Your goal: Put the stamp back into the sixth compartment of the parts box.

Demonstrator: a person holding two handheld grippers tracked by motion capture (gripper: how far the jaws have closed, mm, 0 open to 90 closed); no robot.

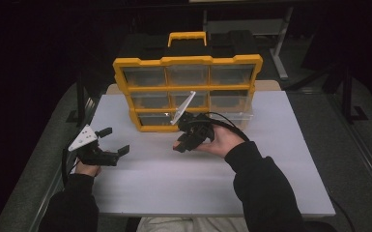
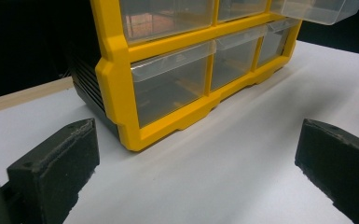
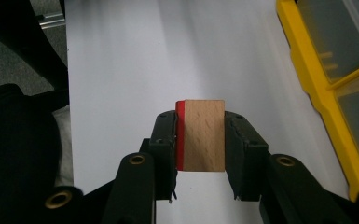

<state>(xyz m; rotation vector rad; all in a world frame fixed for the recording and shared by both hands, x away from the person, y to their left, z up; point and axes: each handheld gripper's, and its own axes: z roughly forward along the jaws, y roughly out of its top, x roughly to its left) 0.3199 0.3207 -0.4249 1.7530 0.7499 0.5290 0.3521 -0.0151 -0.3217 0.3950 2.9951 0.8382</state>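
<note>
A wooden block (image 3: 205, 135) with one red face is clamped between the jaws of my right gripper (image 3: 200, 122). In the high view, the right gripper (image 1: 178, 144) lies in an upturned hand at the table's middle, just in front of the organizer. The yellow organizer (image 1: 188, 60) with clear drawers stands upright at the back of the white table (image 1: 270, 169). One clear drawer (image 1: 234, 117) on its right side is pulled out. My left gripper (image 1: 117, 140) hovers at the table's left, jaws wide open and empty, facing the organizer (image 2: 116, 70).
The organizer has a yellow carry handle (image 1: 187, 36) on top. Its frame (image 3: 317, 93) runs along the right of the right gripper view. The pulled-out drawer (image 2: 317, 9) juts out at the top right of the left gripper view. Dark floor and table legs surround the table.
</note>
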